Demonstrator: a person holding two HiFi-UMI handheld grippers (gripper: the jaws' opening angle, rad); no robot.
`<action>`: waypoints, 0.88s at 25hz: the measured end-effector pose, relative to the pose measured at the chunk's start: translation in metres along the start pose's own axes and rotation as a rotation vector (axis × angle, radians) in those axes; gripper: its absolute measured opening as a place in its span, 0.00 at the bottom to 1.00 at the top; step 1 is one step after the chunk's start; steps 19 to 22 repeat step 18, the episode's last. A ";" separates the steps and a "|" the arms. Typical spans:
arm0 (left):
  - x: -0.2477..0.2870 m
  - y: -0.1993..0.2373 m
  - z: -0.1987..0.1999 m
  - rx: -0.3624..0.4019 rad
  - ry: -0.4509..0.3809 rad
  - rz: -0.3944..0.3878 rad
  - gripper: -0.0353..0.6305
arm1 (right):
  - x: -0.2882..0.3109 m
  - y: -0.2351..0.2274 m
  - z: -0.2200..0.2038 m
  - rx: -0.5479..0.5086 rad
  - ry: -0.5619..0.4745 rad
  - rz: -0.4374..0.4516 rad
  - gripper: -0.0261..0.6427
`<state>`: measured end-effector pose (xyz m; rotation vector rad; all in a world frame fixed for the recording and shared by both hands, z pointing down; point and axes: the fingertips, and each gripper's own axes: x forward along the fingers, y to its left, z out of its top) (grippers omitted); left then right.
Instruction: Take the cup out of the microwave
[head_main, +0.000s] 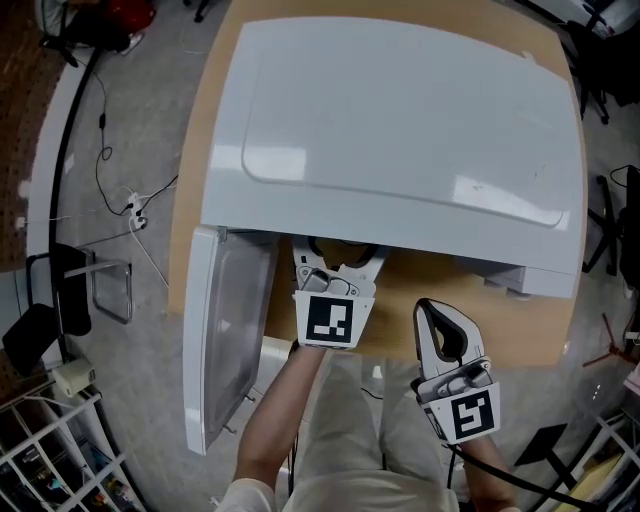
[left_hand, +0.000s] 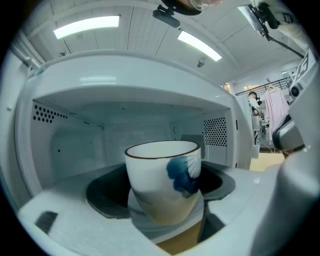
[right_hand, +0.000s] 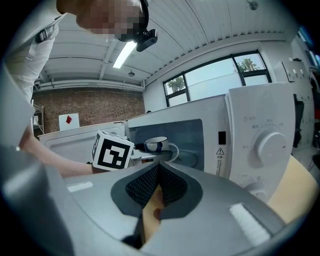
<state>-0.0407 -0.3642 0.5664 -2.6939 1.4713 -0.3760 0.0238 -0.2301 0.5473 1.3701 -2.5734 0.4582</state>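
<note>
1. Bottom right of the head view: the grey right gripper (head_main: 438, 312) has its jaws pressed together and empty, above the light wooden table (head_main: 480, 320).
2. Centre: the grey left gripper (head_main: 338, 262), jaws wide, clamps the white ceramic cup with a blue mark (left_hand: 161, 175) at the cavity mouth.
3. Beyond, the white boxy microwave (head_main: 400, 120) fills the upper frame, with its door (head_main: 225, 330) swung open at left.

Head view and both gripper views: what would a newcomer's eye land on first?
The big white microwave fills the head view's middle, its door swung open at the left. In the left gripper view, a white cup with a blue mark sits clamped between the jaws of the left gripper at the oven's mouth. The right gripper hangs shut and empty in front of the microwave.
</note>
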 end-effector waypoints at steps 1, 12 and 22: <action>-0.004 -0.001 0.002 0.003 0.002 -0.002 0.64 | -0.001 0.002 0.002 0.000 -0.005 0.000 0.05; -0.062 -0.027 0.019 0.023 0.038 -0.026 0.64 | -0.020 0.014 0.030 -0.006 -0.051 -0.018 0.05; -0.101 -0.048 0.029 0.041 0.073 -0.039 0.64 | -0.043 0.017 0.038 0.004 -0.061 -0.045 0.05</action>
